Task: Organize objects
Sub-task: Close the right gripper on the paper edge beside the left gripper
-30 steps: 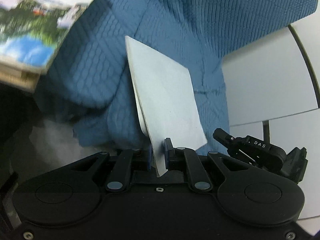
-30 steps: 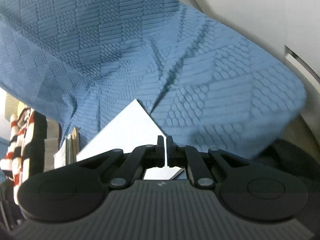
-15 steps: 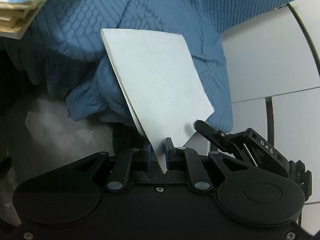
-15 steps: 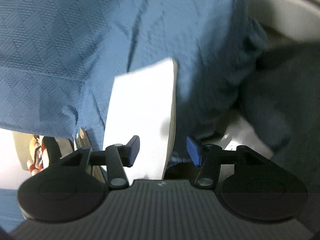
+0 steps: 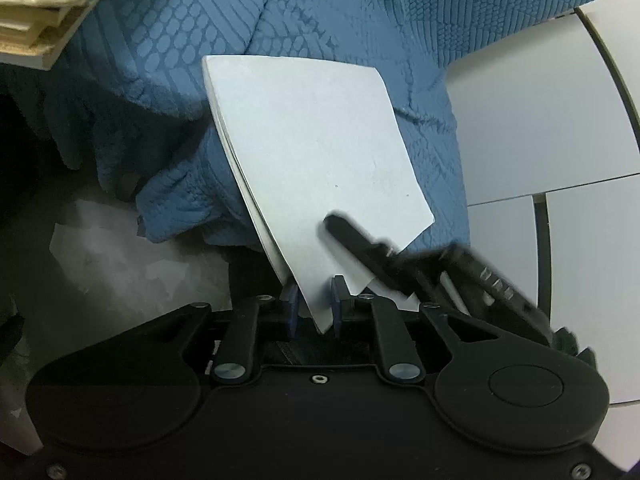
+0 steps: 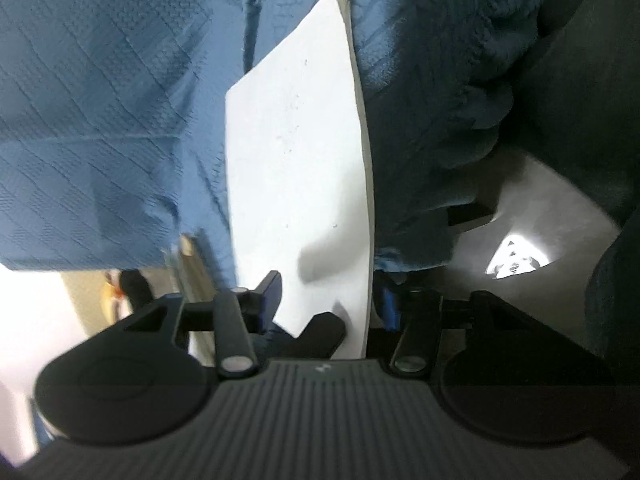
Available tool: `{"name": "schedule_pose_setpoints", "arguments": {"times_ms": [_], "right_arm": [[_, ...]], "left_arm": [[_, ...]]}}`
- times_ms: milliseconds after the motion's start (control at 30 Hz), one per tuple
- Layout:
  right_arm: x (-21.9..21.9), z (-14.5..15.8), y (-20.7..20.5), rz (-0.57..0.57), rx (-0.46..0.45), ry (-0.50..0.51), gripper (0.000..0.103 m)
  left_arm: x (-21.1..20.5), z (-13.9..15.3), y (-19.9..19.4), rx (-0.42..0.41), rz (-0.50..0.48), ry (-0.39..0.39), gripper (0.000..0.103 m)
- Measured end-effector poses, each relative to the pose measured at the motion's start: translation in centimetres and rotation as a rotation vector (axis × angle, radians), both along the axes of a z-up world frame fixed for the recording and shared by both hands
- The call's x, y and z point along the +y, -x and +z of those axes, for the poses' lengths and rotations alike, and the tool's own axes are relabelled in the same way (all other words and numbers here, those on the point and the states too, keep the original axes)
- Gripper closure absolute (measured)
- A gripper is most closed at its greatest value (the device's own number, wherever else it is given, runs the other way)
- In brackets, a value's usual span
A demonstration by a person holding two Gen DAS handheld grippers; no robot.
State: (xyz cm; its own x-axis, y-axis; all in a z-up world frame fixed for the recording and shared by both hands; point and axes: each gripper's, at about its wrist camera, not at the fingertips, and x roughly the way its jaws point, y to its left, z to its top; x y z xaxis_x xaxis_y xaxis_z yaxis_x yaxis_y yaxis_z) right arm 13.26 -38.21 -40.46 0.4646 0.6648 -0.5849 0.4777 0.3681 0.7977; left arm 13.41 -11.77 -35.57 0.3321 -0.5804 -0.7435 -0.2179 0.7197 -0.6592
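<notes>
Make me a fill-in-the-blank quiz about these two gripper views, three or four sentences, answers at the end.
1. The thin booklet pinched by the left gripper has a plain ______ cover.
2. The textured blanket behind the booklet is ______ in colour.
3. In the right wrist view, the booklet stands ______ the fingers of the right gripper.
4. In the left wrist view, the stacked books sit in the top ______ corner.

Missing words: white; blue; between; left

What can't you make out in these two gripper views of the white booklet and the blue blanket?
- White booklet: printed side faces away in both views; only blank cover shows.
- Right gripper: blurred in the left wrist view.
- Book stack: cut off by the left wrist view's top-left edge.
- Under the blue blanket: hidden by the cloth.
</notes>
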Motion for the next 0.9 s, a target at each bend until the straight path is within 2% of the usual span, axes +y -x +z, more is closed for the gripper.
{"name": "schedule_pose_setpoints", "arguments": {"times_ms": [67,133,167,200,300,500,600,767,900], "right_arm": [[-0.2,0.0,0.2,0.008,-0.01,-0.003,0.081],[-0.6,0.3,0.4,0.004,-0.046,-0.002,0.09],[-0.9,0.7,0.4,0.0,-0.063,0.01,0.094],[-1.3,0.9,0.4,0.001,-0.069,0.012,0.097],[-2.6,1.5,0.3,-0.001,-0.067,0.012,0.098],[-5.3,3.2,-0.4,0.018,-0.104,0.092,0.099],[-6.4,4.5,-0.8,0.047,-0.119,0.166,0.099],[-7.8,6.6,-1.3,0.123,-0.176,0.349,0.099],[-8.6,6.6,-1.2,0.159,-0.179,0.419,0.099]], "left_arm": [[0.2,0.0,0.0,0.004,-0.004,0.014,0.085],[0.5,0.0,0.1,0.003,0.002,0.045,0.077],[0.6,0.1,0.1,-0.002,0.005,0.051,0.065],[0.7,0.3,0.2,-0.008,0.005,0.048,0.059],[1.1,0.4,0.1,-0.014,0.004,0.046,0.056],[2.3,-0.7,-0.2,0.006,0.04,0.095,0.05],[2.5,-1.6,-0.3,0.019,0.037,0.108,0.05],[2.0,-2.8,-0.6,0.028,0.019,0.131,0.049],[1.2,-3.9,-1.1,0.041,0.007,0.173,0.05]]}}
